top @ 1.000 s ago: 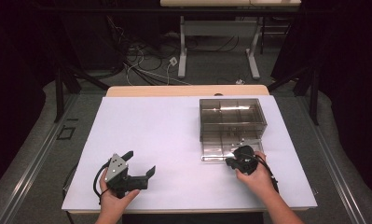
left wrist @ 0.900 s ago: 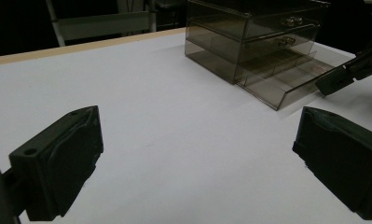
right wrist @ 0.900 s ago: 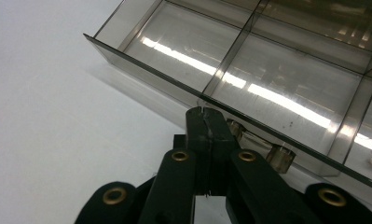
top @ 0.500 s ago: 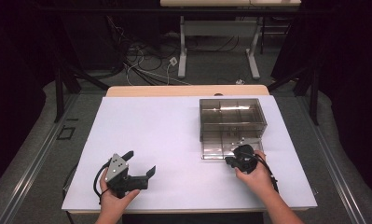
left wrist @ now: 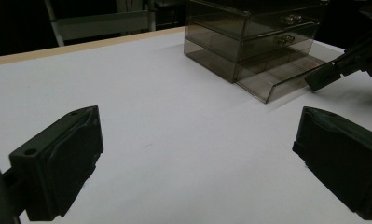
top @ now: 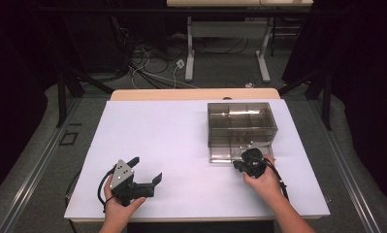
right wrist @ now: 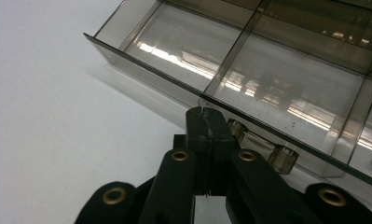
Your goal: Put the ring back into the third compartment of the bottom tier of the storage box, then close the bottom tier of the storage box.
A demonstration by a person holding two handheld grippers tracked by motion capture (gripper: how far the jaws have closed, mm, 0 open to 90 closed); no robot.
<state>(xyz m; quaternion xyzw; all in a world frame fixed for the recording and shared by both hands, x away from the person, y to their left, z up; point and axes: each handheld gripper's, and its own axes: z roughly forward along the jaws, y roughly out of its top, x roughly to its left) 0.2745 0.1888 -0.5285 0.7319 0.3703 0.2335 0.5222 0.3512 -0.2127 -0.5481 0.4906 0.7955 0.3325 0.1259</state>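
Holding a gripper in each hand, we rest both on the white table (top: 181, 136). Our right gripper (top: 240, 165) sits at the front of the smoky clear drawer box (top: 242, 119), which stands on the right half of the table toward its far side. Its bottom drawer (top: 225, 154) is pulled out toward us. In the right gripper view, our jaws are pressed together, tip against the front wall of the drawer (right wrist: 183, 88), right beside one of its small clear knobs (right wrist: 282, 158); whether anything thin is pinched between them we cannot tell. The drawer is split by clear dividers into compartments (right wrist: 188, 42).

Our left gripper (top: 145, 172) lies near the front left edge of the table, well apart from the box, with its grey three-cornered plate (top: 122, 171) on top. Its jaws stand wide apart, with bare table between them. From the left gripper view we see the drawer box (left wrist: 249, 32) ahead to the right, drawer out, and the right gripper (left wrist: 342, 67) reaching to it.
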